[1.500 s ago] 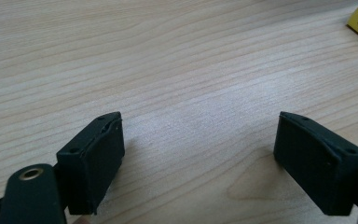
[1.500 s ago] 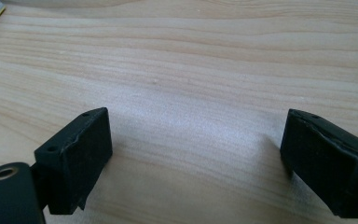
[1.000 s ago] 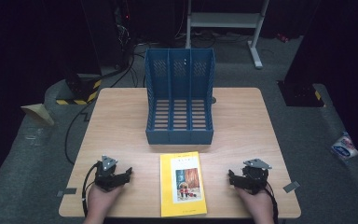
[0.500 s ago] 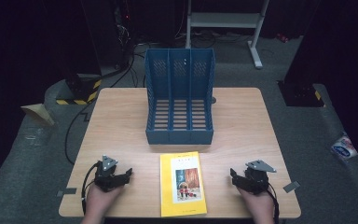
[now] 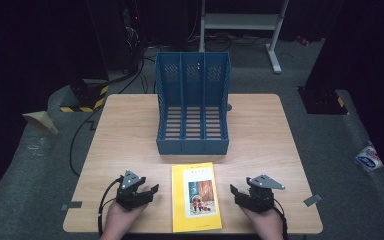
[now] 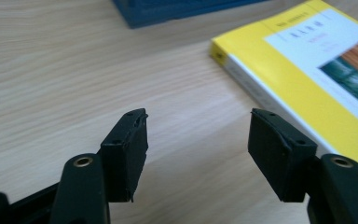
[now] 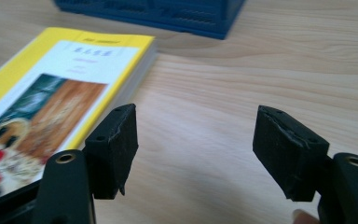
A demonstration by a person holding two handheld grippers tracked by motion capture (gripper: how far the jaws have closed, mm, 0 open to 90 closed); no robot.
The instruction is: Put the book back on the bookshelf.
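Surroundings: dark room with cables and a metal stand [image 5: 240, 22] at 12 o'clock is framing a wooden table [image 5: 125, 135], seen from the high view.
Left gripper: left gripper [image 5: 141, 194] is resting near the table's front edge at about 7 o'clock, jaws standing apart and grasping nothing; in the left gripper view [image 6: 198, 140] bare wood is lying between them.
Right gripper: right gripper [image 5: 240, 192] is sitting at about 5 o'clock, jaws likewise spread wide and empty [image 7: 196, 140].
Book: yellow paperback book [image 5: 196, 196] is lying flat, cover up, between the two grippers at 6 o'clock, just beside each but touched by neither; its spine side is showing at 2 o'clock in the left gripper view [image 6: 307, 65], its page edge at 10 o'clock in the right gripper view [image 7: 60, 88].
File rack: blue three-slot file rack [image 5: 192, 107] is standing upright at the table's centre, just beyond the book's far edge, all three compartments looking empty.
Progress: judging by the layout, the work is sitting at its very start; nothing is being gripped or lifted.
Remaining: likely closing on the book, raising it, standing it on edge and sliding it into a slot.
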